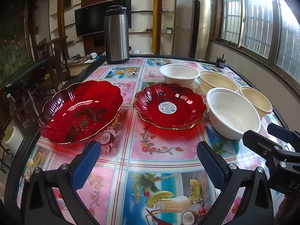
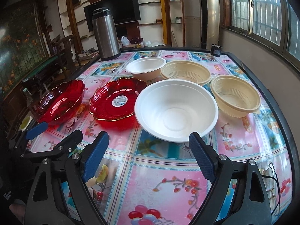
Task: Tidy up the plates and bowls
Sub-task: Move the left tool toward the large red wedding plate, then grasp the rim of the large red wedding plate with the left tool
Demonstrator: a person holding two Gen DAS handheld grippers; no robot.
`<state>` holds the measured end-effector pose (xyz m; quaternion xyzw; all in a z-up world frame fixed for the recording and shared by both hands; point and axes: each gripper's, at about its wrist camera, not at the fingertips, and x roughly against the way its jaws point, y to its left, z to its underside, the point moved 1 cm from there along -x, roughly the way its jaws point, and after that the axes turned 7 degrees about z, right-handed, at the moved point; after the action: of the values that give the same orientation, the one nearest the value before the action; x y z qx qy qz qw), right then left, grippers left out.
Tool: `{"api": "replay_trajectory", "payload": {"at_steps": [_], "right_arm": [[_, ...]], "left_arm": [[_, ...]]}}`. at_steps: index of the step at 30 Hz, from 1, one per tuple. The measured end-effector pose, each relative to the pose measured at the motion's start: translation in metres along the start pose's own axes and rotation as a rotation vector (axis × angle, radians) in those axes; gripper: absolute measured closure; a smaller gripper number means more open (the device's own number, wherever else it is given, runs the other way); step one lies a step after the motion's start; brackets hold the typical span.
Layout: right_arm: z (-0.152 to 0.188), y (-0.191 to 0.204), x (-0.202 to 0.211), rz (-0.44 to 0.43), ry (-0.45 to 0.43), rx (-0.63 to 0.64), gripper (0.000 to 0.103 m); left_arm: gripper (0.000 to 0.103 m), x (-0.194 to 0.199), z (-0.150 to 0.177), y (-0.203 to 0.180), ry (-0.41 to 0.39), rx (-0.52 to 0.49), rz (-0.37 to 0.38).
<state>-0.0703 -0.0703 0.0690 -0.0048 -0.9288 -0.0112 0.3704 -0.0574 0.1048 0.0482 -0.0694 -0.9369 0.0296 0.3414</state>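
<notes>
Six dishes stand on the surface [image 2: 168, 187], which wears a glossy printed cloth of pink and blue squares with fruit, flowers and balloons. Two are red translucent plates with ribbed, scalloped, gold-edged rims: the deep red plate [image 1: 80, 110] near the left edge, and the flat red plate [image 1: 169, 106], round paper sticker at its centre, just beside it. Two are matte white bowls, smooth and round: the near white bowl [image 2: 176, 112] just right of the flat red plate, and the far white bowl [image 2: 145, 67] behind it. Two are cream plastic bowls with fluted walls: the larger cream bowl [image 2: 185, 72] beside the far white bowl, the smaller cream bowl [image 2: 235, 95] toward the right edge. One brushed-steel thermos [image 1: 116, 35], cylindrical with a black lid, stands at the far edge.

Left hand-held gripper [image 1: 148, 159] hangs spread wide over bare cloth, empty. Right hand-held gripper [image 2: 150, 150] is likewise spread, nothing between its blue textured pads [image 2: 95, 155], just short of the near white bowl.
</notes>
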Motion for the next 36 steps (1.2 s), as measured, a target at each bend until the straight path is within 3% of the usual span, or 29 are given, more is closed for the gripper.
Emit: {"api": "replay_trajectory", "payload": {"at_steps": [22,36], "right_arm": [[-0.023,0.05,-0.015,-0.069,0.011,0.071,0.014],[-0.063,0.129,-0.053,-0.153,0.009,0.19,0.014]], "left_arm": [[0.001,0.0,-0.01,0.062,0.009,0.082,-0.103],[0.001,-0.008,-0.022,0.142,0.021,0.239,-0.22]]}}
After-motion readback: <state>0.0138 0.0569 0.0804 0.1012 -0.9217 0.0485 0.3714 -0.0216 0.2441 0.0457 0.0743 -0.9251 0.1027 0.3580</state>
